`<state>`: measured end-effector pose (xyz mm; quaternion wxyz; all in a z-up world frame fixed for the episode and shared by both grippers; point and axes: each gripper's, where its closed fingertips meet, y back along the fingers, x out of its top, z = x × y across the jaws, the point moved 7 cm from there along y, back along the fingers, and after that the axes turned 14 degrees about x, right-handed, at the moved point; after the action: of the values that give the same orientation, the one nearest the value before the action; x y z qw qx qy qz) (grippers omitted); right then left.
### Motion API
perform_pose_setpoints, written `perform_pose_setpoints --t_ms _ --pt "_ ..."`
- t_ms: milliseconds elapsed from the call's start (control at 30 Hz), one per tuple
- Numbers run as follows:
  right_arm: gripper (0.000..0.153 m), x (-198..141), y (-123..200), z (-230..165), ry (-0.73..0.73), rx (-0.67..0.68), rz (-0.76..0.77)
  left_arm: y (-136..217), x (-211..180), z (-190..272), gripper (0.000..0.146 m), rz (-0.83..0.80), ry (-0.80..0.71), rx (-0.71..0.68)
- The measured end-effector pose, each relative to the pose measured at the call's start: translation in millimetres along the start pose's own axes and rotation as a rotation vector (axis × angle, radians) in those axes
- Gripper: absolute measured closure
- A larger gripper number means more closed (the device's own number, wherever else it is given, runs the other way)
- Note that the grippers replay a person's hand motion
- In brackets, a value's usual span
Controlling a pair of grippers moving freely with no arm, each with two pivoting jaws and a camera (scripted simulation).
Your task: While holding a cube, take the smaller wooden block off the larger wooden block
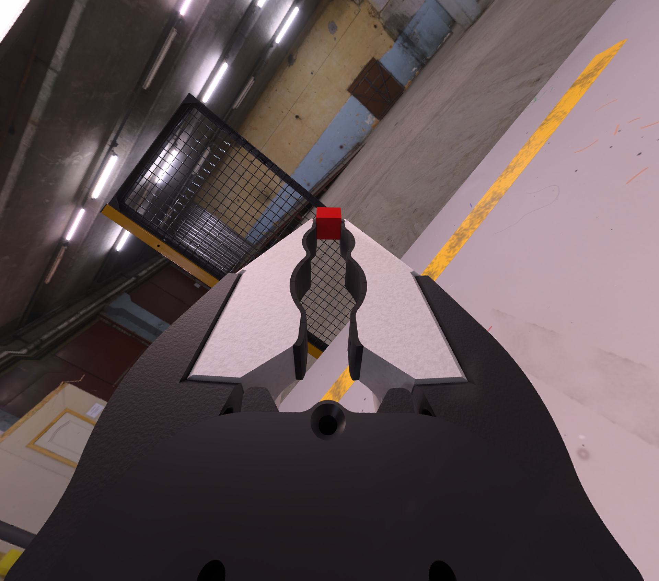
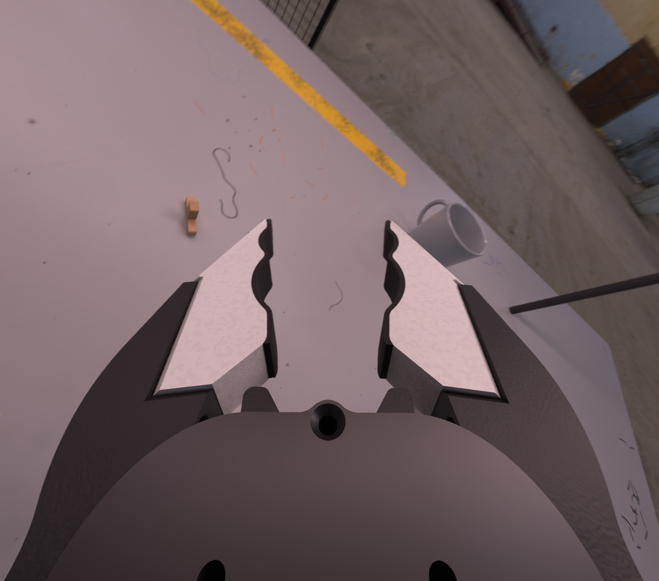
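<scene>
My left gripper (image 1: 328, 225) is shut on a small red cube (image 1: 328, 223), pinched at the fingertips and held in the air past the table's edge. My right gripper (image 2: 327, 225) is open and empty above the table (image 2: 107, 64). In the right wrist view the larger wooden block (image 2: 190, 219) lies on the table, ahead and to the left of the right fingertips. The smaller wooden block (image 2: 194, 208) sits on it. The blocks do not show in the left wrist view.
A grey mug (image 2: 454, 234) lies on its side just right of my right gripper, near the table's edge. A yellow tape stripe (image 2: 256, 47) runs along the table (image 1: 570, 243). A dark rod (image 2: 585, 296) reaches in from the right. A wire-mesh cage (image 1: 214, 193) stands beyond.
</scene>
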<state>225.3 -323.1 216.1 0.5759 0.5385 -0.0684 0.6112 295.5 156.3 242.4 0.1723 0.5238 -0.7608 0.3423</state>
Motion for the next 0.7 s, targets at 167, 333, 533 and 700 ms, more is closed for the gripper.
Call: perform_pose_setpoints --t_ms 167,333,533,700 --pt "0.105 -1 -35 -18 -0.068 0.239 0.004 -2 1 5 0.135 0.002 -0.004 -0.014" --pt "0.109 -2 -100 -45 -0.141 0.393 -0.158 -4 2 12 0.135 -0.006 -0.03 -0.024" --pt "0.112 -11 -154 -63 -0.251 0.453 -0.326 -3 6 11 0.135 -0.002 -0.035 -0.02" --pt "0.12 -21 -173 -70 -0.286 0.467 -0.441 -3 5 11 0.135 0.002 -0.038 -0.024"
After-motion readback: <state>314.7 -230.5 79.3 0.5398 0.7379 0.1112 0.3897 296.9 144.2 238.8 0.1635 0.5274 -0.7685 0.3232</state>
